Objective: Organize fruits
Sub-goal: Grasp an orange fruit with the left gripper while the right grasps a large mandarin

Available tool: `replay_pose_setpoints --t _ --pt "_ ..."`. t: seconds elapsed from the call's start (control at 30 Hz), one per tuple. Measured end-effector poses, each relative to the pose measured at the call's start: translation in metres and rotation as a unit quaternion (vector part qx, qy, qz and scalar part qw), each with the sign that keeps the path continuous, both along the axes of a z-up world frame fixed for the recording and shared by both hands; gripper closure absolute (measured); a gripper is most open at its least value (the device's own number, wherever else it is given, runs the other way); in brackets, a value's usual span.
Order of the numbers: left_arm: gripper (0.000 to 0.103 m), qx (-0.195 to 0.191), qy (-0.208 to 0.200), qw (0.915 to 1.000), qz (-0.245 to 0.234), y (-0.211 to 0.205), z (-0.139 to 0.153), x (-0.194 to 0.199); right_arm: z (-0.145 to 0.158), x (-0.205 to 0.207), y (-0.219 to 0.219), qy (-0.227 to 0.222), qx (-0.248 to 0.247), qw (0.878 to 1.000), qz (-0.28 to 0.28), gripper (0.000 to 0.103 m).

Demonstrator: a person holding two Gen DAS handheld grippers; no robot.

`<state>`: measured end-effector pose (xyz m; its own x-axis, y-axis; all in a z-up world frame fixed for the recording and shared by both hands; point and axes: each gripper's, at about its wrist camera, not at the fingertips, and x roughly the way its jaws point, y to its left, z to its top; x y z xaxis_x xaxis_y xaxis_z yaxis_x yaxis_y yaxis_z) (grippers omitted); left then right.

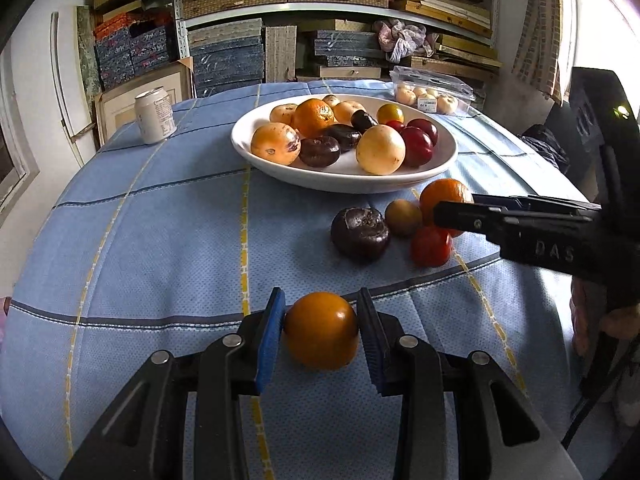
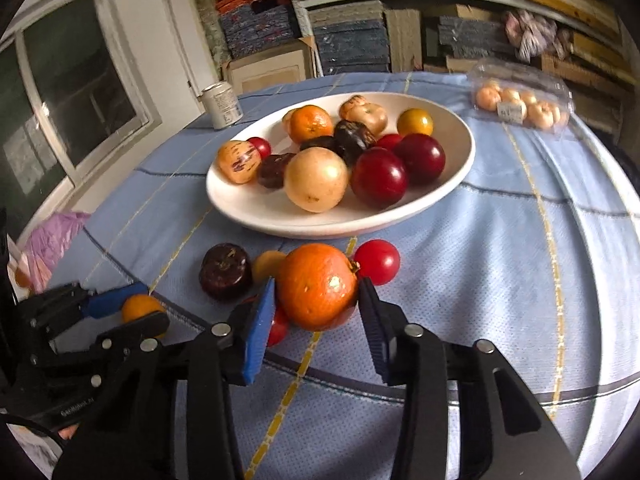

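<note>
Bowl (image 2: 460, 176) mid-bench already carries most of the fruit, so loose pieces just in front of it look like what's left to move in. Left gripper (image 1: 321, 334): fingers narrow, pads pressed on both sides of a small orange fruit (image 1: 321, 336), well in front of the bowl. Right gripper (image 2: 318, 312): fingers narrow around the tangerine (image 2: 318, 286) just in front of the bowl, both pads touching it (grip looks made). Dark fruit (image 2: 226, 272) and red tomato (image 2: 378, 262) sit beside it, loose.
</note>
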<state>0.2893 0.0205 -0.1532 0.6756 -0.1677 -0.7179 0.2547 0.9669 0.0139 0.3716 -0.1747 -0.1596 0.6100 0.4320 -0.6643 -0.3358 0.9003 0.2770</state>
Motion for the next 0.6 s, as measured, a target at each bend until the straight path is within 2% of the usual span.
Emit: replay_pose_setpoints --t 0.17,0.6 --pt "0.066 0.006 -0.002 1.0000 0.000 -0.002 0.000 -0.001 -0.006 0.009 -0.010 0.026 0.040 0.999 -0.005 0.063" --pt "0.066 0.006 -0.002 1.0000 0.000 -0.002 0.000 -0.001 -0.003 -0.006 -0.013 0.016 0.044 0.999 -0.004 0.063"
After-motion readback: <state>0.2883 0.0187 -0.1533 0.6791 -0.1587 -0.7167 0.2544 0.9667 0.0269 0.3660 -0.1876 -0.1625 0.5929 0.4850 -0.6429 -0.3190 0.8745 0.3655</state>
